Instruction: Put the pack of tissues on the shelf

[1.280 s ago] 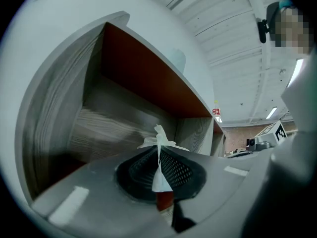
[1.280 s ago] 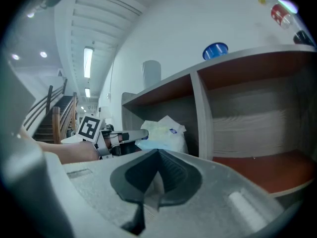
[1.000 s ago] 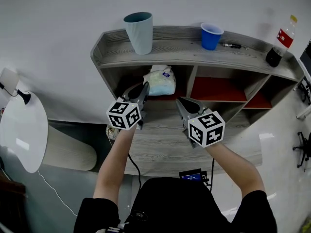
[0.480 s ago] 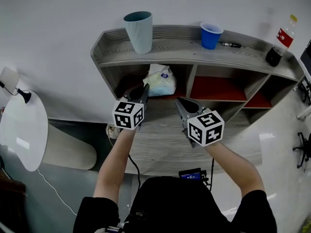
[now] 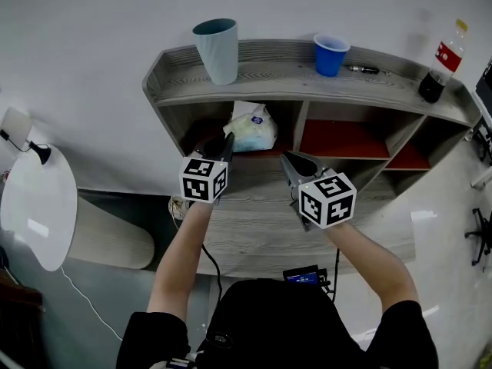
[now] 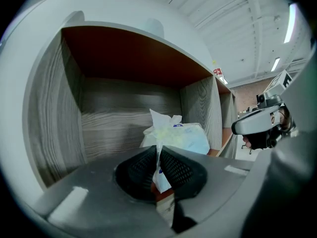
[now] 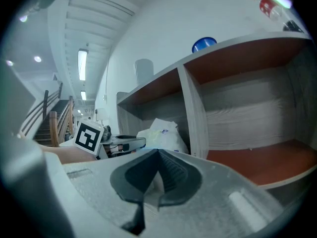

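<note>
Rolled more upright since earlier, left gripper (image 6: 158,150), jaws just easing apart, pinches the flap of the pack of tissues (image 6: 184,137) just ahead inside the shelf (image 5: 269,74).

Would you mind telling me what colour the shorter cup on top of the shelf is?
The shorter cup is blue, clearest in the head view.

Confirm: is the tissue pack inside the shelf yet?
In: the pack of tissues sits inside the left compartment of the shelf, its walls around it.
</note>
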`<state>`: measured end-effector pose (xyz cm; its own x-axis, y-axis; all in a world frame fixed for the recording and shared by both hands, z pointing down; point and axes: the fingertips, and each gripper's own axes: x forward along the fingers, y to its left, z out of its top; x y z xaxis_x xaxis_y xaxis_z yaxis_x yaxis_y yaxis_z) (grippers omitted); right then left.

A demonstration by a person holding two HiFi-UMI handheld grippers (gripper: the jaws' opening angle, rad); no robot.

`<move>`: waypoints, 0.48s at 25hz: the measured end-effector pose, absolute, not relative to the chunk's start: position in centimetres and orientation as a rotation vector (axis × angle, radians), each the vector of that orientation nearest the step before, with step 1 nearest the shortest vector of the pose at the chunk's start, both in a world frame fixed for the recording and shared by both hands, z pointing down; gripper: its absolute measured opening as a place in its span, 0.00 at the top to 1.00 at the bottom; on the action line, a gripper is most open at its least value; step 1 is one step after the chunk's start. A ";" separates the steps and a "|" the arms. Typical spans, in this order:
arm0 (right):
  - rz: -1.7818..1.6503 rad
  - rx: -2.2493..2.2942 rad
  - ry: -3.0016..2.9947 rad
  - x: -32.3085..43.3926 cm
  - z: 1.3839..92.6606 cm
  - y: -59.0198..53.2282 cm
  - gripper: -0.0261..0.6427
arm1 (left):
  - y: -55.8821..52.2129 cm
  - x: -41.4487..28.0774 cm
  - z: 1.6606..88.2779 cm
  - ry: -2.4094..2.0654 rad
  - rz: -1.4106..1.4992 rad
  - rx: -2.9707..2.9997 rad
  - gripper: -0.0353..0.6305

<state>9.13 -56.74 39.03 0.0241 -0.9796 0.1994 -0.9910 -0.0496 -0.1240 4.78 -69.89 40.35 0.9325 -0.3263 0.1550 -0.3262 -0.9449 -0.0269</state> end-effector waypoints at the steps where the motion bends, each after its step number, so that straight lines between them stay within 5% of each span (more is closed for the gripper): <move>1: 0.361 2.214 -2.132 9.2 39.1 -56.7 0.95 | -69.8 4.7 40.3 0.523 -0.244 -3.089 0.91; 12: 0.407 2.223 -2.142 9.8 39.5 -56.9 0.96 | -69.4 4.1 39.6 0.517 -0.170 -3.135 0.68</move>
<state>9.85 -56.90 39.48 0.0195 -0.9784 0.2058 -0.9858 -0.0532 -0.1595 4.08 -69.41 39.57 0.9415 -0.3180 0.1119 -0.3223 -0.9464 0.0224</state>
